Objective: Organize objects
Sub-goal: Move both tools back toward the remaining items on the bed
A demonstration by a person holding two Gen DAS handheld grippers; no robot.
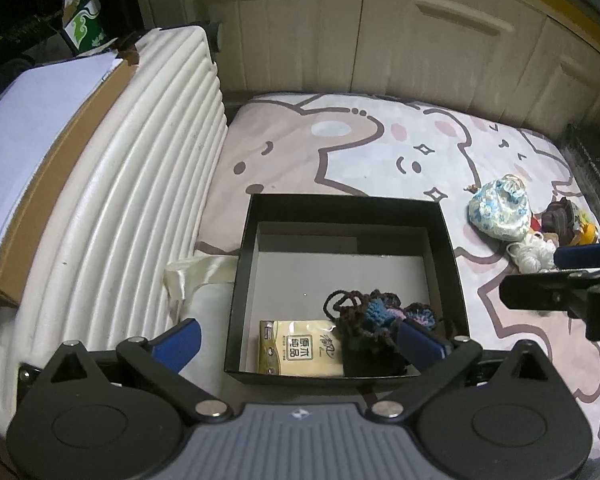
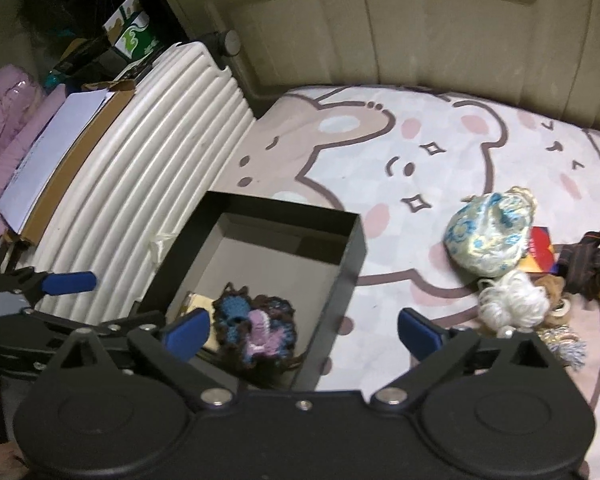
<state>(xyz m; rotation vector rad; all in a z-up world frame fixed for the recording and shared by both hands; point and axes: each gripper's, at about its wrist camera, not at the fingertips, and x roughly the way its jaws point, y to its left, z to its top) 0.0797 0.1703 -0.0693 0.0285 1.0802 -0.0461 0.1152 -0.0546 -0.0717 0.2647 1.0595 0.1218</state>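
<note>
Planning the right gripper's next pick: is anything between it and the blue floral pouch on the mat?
Nothing visible: bare mat lies between the open right gripper and the floral pouch. The black box sits left of that path, the white yarn just right.

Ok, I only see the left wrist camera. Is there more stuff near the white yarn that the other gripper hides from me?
Observer: Yes. The right wrist camera shows a shiny silver and blue tassel on the blanket, just below the yarn.
Operator: What's past the white suitcase?
Observer: A pink puffy jacket lies beyond the cardboard box that sits on the suitcase.
Operator: Is my other gripper holding something?
Observer: No. The right gripper is open and grips nothing, near the black box.
</note>
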